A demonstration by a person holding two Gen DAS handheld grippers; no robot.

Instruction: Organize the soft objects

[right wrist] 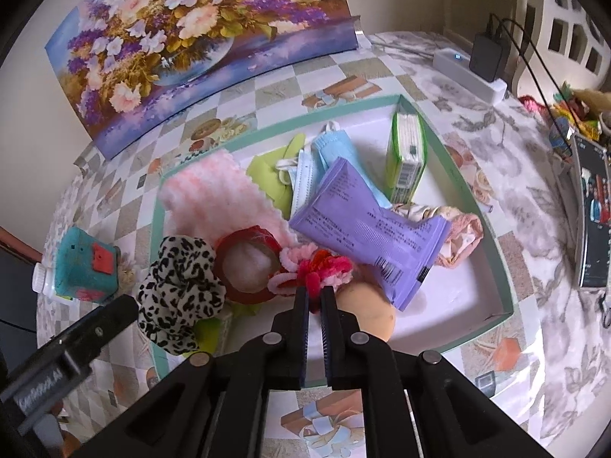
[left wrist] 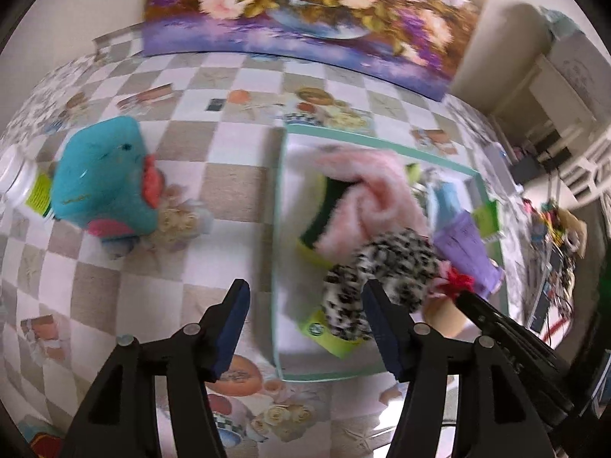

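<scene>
A white tray with a teal rim (right wrist: 450, 145) holds soft things: a pink towel (right wrist: 217, 194), a leopard-print scrunchie (right wrist: 179, 282), a purple packet (right wrist: 362, 225), face masks (right wrist: 317, 160) and a green tissue pack (right wrist: 406, 152). My right gripper (right wrist: 315, 297) is shut on a red and pink fuzzy flower (right wrist: 320, 267) at the tray's near side. That flower (left wrist: 456, 280) also shows in the left wrist view. My left gripper (left wrist: 305, 301) stands open over the tray's left rim (left wrist: 277, 229), with nothing between its pads. The scrunchie (left wrist: 385, 267) lies beside its right finger.
A teal plush toy (left wrist: 103, 187) sits on the chequered tablecloth left of the tray, with a white bottle (left wrist: 19, 175) beside it. A flower painting (right wrist: 191, 38) leans at the back. A charger and power strip (right wrist: 485, 61) lie at the back right. Clutter fills the right edge.
</scene>
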